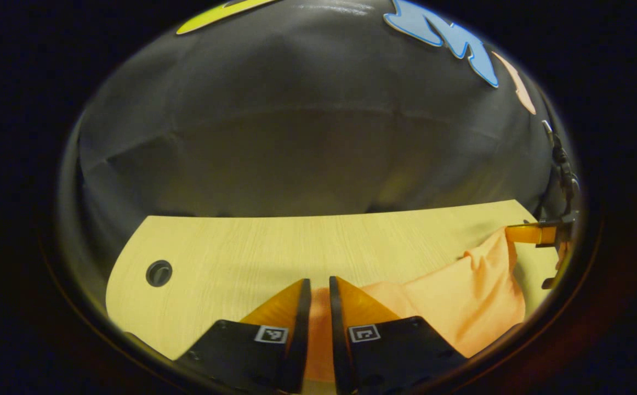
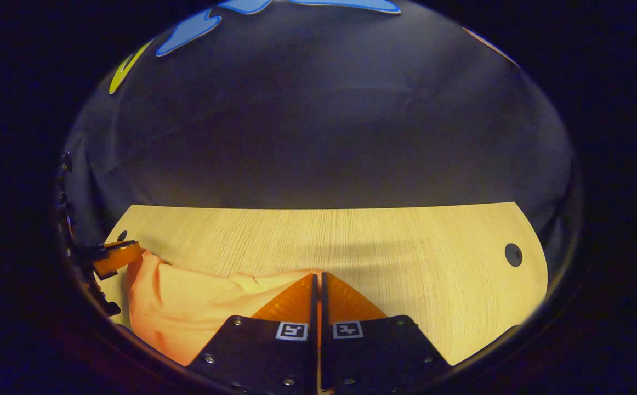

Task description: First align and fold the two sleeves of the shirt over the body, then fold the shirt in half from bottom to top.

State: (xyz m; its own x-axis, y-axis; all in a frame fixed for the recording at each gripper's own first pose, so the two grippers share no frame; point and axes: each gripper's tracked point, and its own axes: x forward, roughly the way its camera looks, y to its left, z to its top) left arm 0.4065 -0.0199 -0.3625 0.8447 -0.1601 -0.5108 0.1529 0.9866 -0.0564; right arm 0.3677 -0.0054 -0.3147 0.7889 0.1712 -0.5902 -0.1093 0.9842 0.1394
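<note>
Shirt point(image 1: 461, 296) fabric is what both tools have hold of, and the coming move turns on how that cloth runs between them; in the left gripper view we see the left hand-held gripper point(image 1: 318, 288) with its fingers drawn close on a strip of orange cloth, a narrow gap between them filled by the fabric, so we judge it clamped on the shirt; from there the garment spreads off to the right over the tabletop point(image 1: 252, 247) and rises to a raised corner pinched by the other tool at the far right edge. In the right gripper view the right hand-held gripper point(image 2: 317, 282) has its fingers all but touching, with the shirt's edge point(image 2: 198, 307) meeting the tips – we take it as gripping the cloth too, though how much fabric sits between the tips is too small to tell; the shirt lies to its left, stretching toward the left tool near the view's rim. So the long axis of the held edge runs side to side between the two hands, each one at an end, neither nearer the bulk of the cloth; bare wood lies ahead of both. We judge that the fold has to carry this edge forward – both hands together, keeping it taut and level; if one leads, the edge will skew and the fold will lie crooked.
</note>
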